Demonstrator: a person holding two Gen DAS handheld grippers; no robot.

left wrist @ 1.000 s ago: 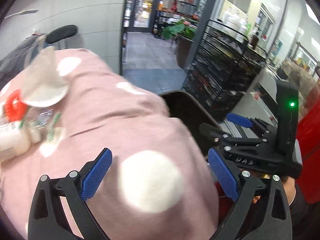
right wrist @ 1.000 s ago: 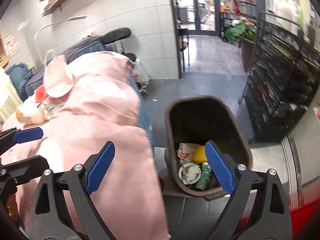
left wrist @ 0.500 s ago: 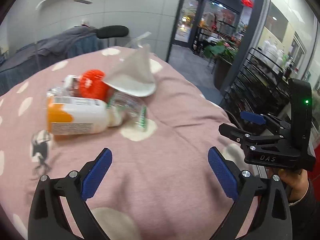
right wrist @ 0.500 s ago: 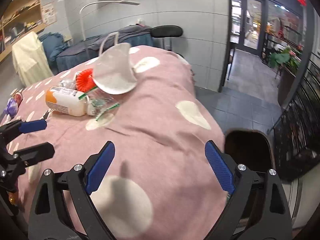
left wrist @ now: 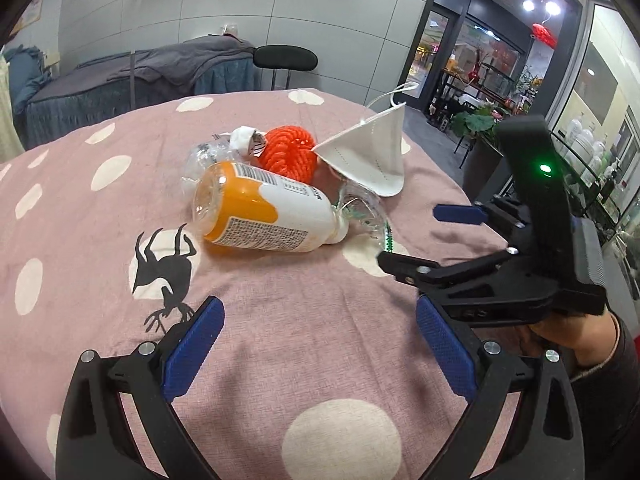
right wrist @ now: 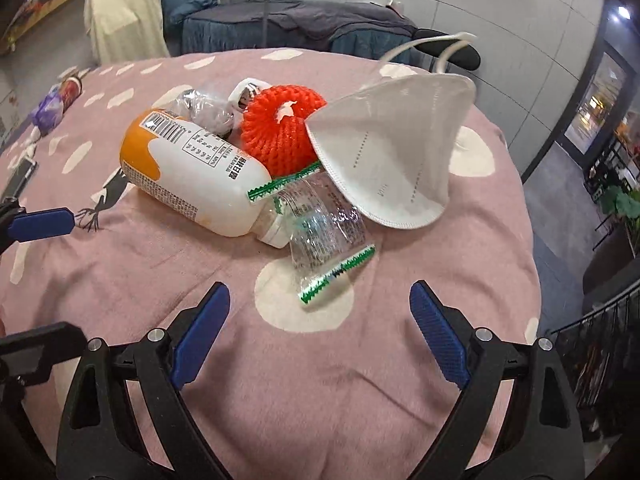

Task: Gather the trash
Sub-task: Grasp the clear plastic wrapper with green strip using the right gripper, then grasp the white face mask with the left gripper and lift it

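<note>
A pile of trash lies on the pink spotted cloth [left wrist: 280, 320]: a white and orange plastic bottle [left wrist: 260, 216] [right wrist: 192, 176] on its side, a red foam net [left wrist: 286, 154] [right wrist: 280, 132], a white face mask [left wrist: 370, 160] [right wrist: 396, 148], a clear wrapper with green edges [right wrist: 324, 236] and a crumpled clear bottle [right wrist: 204, 110]. My left gripper [left wrist: 316, 344] is open and empty, short of the pile. My right gripper [right wrist: 318, 332] is open and empty, just in front of the wrapper; it also shows in the left wrist view [left wrist: 424, 240].
A purple wrapper and a small can [right wrist: 56, 100] lie at the cloth's far left. A black stool [left wrist: 286, 58] and a covered bed [left wrist: 140, 76] stand behind. The cloth's edge drops off to the right toward a dark floor [right wrist: 560, 208].
Both grippers swung left, away from the brown bin, and moved toward the trash pile, which now fills the middle of both views. Both stay open and empty.
</note>
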